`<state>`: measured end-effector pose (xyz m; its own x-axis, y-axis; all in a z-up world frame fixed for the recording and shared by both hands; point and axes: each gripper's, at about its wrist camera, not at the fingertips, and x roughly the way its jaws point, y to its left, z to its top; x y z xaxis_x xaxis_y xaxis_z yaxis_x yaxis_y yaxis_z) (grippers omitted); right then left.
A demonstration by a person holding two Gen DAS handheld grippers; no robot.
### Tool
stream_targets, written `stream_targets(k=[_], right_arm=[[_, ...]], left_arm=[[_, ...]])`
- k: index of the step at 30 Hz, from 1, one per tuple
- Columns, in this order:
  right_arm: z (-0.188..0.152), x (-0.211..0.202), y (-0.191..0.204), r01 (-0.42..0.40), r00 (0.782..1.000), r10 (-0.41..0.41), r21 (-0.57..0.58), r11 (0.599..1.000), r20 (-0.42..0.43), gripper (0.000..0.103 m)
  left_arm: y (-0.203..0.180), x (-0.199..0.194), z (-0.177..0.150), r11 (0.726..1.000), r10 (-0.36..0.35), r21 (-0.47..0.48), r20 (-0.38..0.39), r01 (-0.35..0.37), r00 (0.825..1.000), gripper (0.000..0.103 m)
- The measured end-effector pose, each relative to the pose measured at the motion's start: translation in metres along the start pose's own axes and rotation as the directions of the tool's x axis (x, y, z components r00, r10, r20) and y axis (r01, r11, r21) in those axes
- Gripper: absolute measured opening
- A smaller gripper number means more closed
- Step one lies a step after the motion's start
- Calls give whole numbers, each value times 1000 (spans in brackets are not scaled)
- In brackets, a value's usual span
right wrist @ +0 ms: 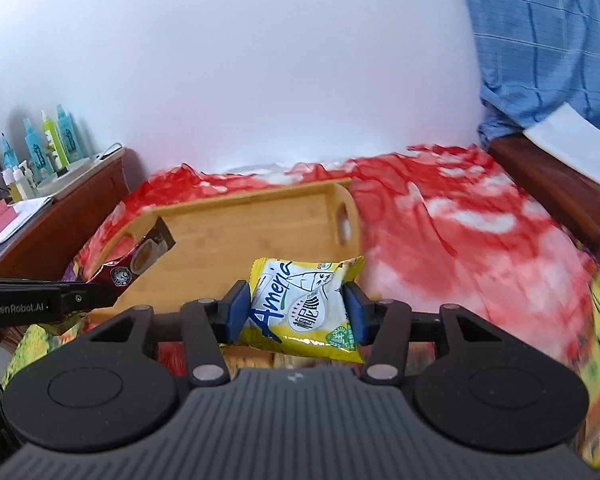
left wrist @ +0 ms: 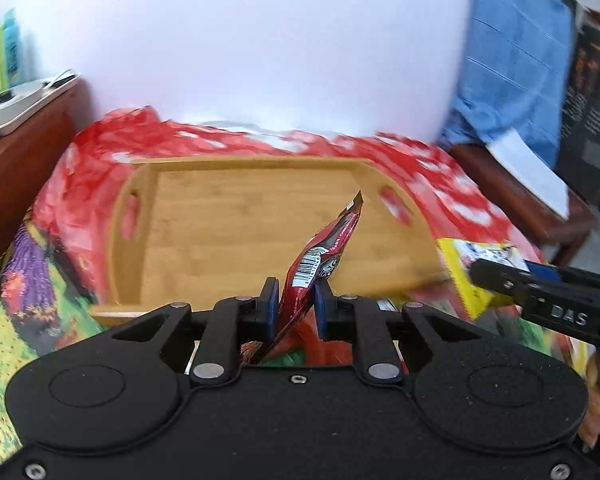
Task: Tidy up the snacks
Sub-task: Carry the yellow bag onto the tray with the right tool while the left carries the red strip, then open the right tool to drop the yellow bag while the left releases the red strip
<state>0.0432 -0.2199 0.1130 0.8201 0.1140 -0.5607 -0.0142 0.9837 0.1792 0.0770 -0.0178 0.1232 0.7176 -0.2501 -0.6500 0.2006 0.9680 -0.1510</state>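
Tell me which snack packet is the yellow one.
The yellow packet with blue lettering, held flat between the right gripper's fingers. The other, in the left gripper, is a slim dark red packet with a barcode.

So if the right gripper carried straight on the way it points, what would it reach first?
Probably the wooden tray: the right gripper, shut on the yellow snack packet, points down toward the tray's bare floor. Nothing appears between them, though depth is hard to judge.

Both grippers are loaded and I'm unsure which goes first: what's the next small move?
Probably carry the left gripper, shut on the red sachet, forward over the bare wooden tray; the right gripper holds the yellow packet just short of it.
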Motion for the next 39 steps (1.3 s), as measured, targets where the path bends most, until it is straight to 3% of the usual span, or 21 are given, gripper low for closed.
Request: stream_targets(k=[3,10,19,39], right_arm=[[18,20,3,-8,1000,7,-23,1000,-15,54],[56,86,13,-41,997,37,-50,998,-73,54],[62,153,13,-64,988,66,20,998,-137,54],[40,183,26,-41,983,27,-72,997,-181,54]], left_arm=[[16,17,20,998,39,-47,-9,-39,999,17],[48,65,50,980,46,-190,-63,-57,997,17],[62,118,53,969,110,-216,-76,-124,991,17],[62,153,41,963,178,-186,-109,-196,978,17]])
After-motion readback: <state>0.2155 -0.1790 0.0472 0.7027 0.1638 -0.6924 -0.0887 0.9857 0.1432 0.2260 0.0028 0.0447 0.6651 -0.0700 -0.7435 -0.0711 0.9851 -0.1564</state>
